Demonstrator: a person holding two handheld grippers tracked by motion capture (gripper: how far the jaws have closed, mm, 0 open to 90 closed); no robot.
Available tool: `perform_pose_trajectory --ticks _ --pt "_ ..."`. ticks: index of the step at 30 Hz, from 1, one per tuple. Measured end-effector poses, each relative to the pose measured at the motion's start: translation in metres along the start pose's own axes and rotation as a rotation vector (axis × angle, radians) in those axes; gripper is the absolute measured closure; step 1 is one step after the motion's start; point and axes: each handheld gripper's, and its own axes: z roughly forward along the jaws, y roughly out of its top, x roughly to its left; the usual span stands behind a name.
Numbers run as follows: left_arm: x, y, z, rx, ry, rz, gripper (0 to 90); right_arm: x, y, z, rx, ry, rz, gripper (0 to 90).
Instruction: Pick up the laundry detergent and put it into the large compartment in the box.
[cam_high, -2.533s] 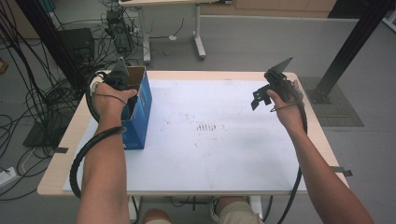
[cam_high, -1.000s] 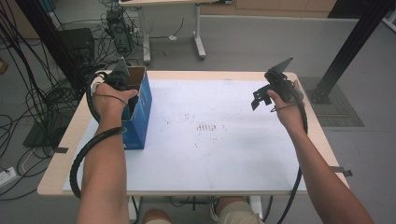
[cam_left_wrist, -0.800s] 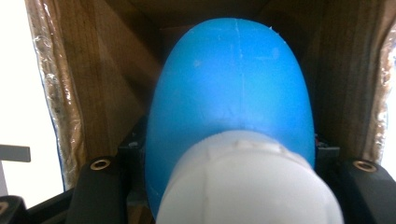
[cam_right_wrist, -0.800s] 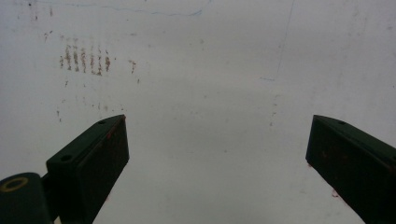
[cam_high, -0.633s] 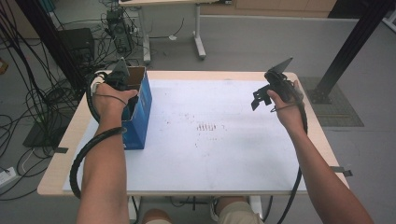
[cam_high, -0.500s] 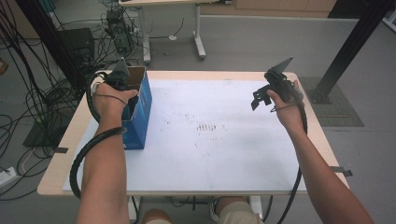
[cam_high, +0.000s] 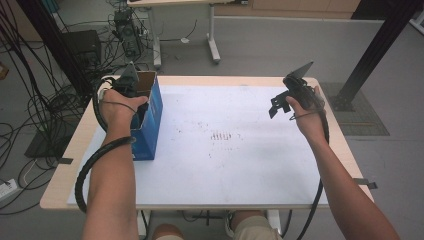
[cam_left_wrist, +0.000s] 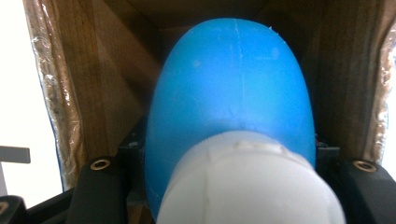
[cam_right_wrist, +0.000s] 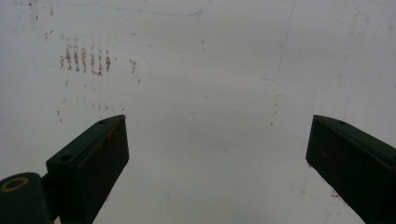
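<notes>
Left gripper sits at the open top of the blue cardboard box, pointing down into it. In the left gripper view, brown inner walls of the box rise on both sides, and a blue bottle with a white cap sits between the jaws, cap toward the camera and rounded body toward the box floor. The jaws look closed against the bottle's sides, though the bottle hides the pads, so the contact itself is a judgement.

Step in hand, as I read it: lowering the bottle into the box, or lifting it out; I cannot tell which. Either way, the box is narrow and the bottle nearly fills the width between its walls.

To do it well:
- Keep the gripper's axis in line with the box walls; a tilt would catch the bottle's shoulder on the cardboard.
- Move slowly, since the box stands free on the white table top near its left edge and could tip or slide.
- Do not loosen the grip until the bottle rests on the box floor.

Right gripper is held above the table well to the right of the box, jaws spread wide with nothing between them; bare table with faint reddish marks lies below. It could brace the box's right wall.
</notes>
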Motion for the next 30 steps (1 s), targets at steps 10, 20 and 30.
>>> perform_pose_trajectory --ticks 10,20,30 --pt "0.0008 -0.0003 0.0002 -0.001 -0.003 0.002 37.2 0.0016 0.0005 0.0003 0.002 0.0 0.0 6.0" --pt "0.0009 0.0 0.0002 0.0 -0.004 0.002 37.1 0.0016 0.0009 -0.0001 0.004 -0.002 -0.001 6.0" --pt "0.0019 0.0 0.0006 0.0 -0.008 0.001 36.6 0.0012 0.0001 -0.0016 -0.001 -0.001 0.0 6.0"
